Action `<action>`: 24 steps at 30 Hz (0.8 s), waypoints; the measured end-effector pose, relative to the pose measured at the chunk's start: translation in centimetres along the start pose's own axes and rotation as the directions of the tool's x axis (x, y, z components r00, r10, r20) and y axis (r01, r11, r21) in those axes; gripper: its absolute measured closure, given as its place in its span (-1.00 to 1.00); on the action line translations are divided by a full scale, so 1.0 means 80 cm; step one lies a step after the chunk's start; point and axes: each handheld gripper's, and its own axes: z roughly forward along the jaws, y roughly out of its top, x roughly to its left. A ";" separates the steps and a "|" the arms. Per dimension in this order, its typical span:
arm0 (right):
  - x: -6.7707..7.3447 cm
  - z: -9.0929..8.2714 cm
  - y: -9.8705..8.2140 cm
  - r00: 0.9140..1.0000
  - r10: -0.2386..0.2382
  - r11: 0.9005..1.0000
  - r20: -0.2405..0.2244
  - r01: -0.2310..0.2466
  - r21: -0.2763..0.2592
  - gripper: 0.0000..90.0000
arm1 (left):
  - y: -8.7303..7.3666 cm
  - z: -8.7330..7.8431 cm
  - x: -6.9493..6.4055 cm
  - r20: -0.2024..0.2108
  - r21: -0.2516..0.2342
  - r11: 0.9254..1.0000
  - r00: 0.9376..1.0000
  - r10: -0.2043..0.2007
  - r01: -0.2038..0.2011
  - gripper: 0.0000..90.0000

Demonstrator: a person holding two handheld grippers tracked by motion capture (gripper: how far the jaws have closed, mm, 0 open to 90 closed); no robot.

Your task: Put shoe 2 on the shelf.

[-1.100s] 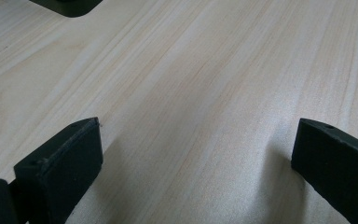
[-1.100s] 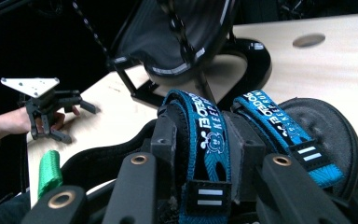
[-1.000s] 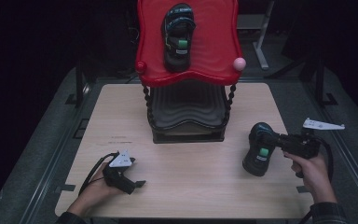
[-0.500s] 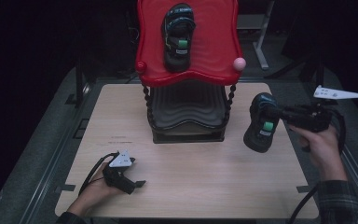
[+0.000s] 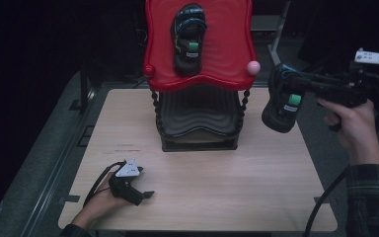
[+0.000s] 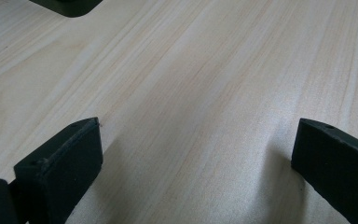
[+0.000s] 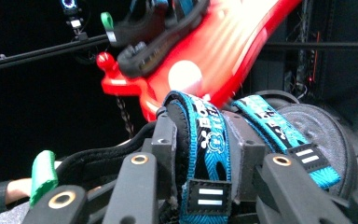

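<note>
I see a pale wooden bench [image 5: 202, 197] carrying a black ribbed lower tier [image 5: 197, 116] at its far middle, with a pink knob [image 5: 253, 67] up right.

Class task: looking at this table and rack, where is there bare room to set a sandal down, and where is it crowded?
Free: the tabletop right of the rack and in front of it, beyond the left gripper. The red top tray has bare room right of the sandal on it. Crowded: the front-left corner, where the left hand rests.
</note>
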 end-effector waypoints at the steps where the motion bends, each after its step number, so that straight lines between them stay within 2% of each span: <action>1: 0.002 0.001 0.007 1.000 -0.005 1.000 -0.001 0.005 -0.001 0.50 | 0.000 0.000 0.000 0.000 0.000 1.000 1.000 0.000 0.000 -0.97; 9: 0.014 0.010 0.067 0.998 -0.051 0.998 -0.021 0.050 -0.027 0.50 | 0.000 0.000 0.000 -0.002 -0.002 1.000 1.000 -0.001 0.001 -0.97; 14: 0.021 0.025 0.099 0.996 -0.079 0.996 -0.033 0.078 -0.039 0.50 | 0.000 0.000 0.000 -0.002 -0.003 1.000 1.000 -0.001 0.001 -0.97; 18: 0.024 0.044 0.121 0.994 -0.098 0.994 -0.052 0.096 -0.047 0.50 | 0.000 0.000 0.000 -0.002 -0.003 1.000 1.000 -0.001 0.001 -0.97; 24: 0.023 0.076 0.141 0.991 -0.101 0.994 -0.088 0.096 -0.060 0.50 | 0.000 0.000 0.000 -0.002 -0.003 1.000 1.000 -0.001 0.001 -0.97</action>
